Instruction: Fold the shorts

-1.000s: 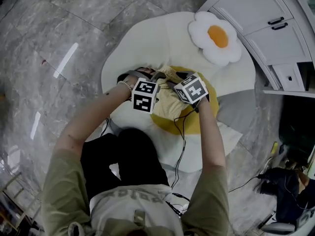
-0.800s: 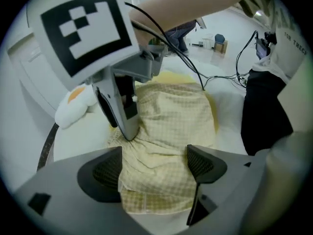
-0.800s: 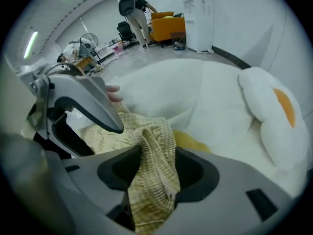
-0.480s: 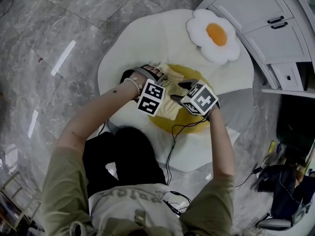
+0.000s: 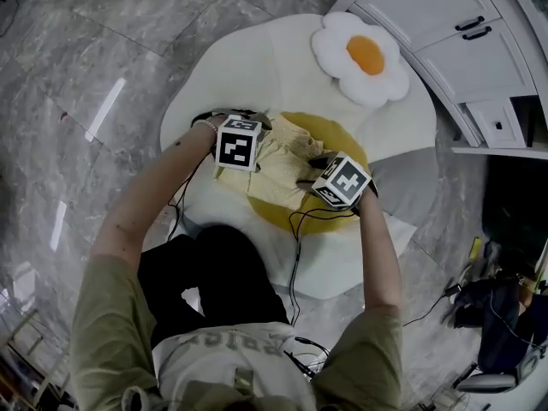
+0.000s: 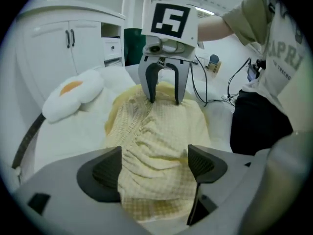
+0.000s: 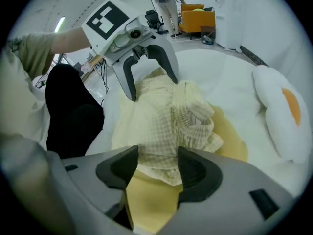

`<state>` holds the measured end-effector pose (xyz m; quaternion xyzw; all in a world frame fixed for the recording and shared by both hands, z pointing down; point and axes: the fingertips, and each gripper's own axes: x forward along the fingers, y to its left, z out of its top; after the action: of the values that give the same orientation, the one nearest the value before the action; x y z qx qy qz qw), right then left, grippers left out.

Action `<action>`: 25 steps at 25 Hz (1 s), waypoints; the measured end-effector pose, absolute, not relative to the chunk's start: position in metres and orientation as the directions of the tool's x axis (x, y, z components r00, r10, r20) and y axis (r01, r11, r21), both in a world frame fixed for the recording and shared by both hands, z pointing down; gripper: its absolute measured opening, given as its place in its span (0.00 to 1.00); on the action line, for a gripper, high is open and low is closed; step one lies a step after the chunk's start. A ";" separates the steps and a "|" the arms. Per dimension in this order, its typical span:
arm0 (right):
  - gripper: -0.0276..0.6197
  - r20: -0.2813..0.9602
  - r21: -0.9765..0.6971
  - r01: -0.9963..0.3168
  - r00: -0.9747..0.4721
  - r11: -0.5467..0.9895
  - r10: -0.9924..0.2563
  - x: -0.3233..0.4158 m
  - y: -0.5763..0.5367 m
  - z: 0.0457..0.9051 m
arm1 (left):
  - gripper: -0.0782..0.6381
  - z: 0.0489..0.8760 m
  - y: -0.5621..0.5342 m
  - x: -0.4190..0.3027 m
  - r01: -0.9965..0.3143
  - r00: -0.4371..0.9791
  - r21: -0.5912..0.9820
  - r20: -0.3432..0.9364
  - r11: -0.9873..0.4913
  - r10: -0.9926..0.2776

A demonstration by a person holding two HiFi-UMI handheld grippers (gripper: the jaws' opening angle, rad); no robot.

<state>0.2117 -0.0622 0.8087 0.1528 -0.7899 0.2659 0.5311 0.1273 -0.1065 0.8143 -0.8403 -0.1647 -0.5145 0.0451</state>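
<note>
Where the egg-shaped rug (image 5: pixel 257 58) spreads over the floor, the checked yellow shorts (image 5: pixel 276 163) lie bunched on its yolk patch. I judge them light, limp cloth that will sag and slide. I'd take hold at outer corners, through both layers. Left claw (image 6: pixel 154 166) is spread wide, with cloth between and no pinch. Right claw (image 7: pixel 155 173) has just been opening, hem loose between its jaws. The head view gives the outline; only the claw views show slack pads.
</note>
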 end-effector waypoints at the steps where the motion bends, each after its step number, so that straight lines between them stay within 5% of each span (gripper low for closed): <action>1: 0.47 0.917 -0.237 -0.513 -0.399 0.825 0.015 0.208 -0.062 0.798 | 0.67 0.805 -0.104 0.123 0.341 0.441 0.046 0.874 -0.939 0.203; 8: 0.47 0.952 -0.085 -0.334 -0.306 0.939 -0.022 0.185 -0.013 0.804 | 0.67 0.812 -0.047 0.052 0.539 0.321 -0.038 0.933 -0.841 0.163; 17: 0.47 0.889 -0.203 -0.524 -0.453 0.827 -0.069 0.196 -0.017 0.802 | 0.67 0.821 -0.058 0.038 0.344 0.378 0.039 0.909 -0.938 0.176; 22: 0.47 0.642 -0.395 -0.681 -0.685 0.617 -0.345 0.188 -0.053 0.727 | 0.67 0.748 -0.069 0.069 0.142 0.642 0.064 0.753 -0.988 0.141; 25: 0.47 0.481 -0.404 -0.808 -0.587 0.429 -0.651 0.217 -0.077 0.692 | 0.66 0.707 -0.080 0.081 0.001 0.787 0.090 0.614 -0.996 0.056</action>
<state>0.2166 -0.0772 0.6919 0.4365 -0.8358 0.3081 0.1267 0.0806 -0.0798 0.7069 -0.9444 -0.0151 -0.3257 -0.0423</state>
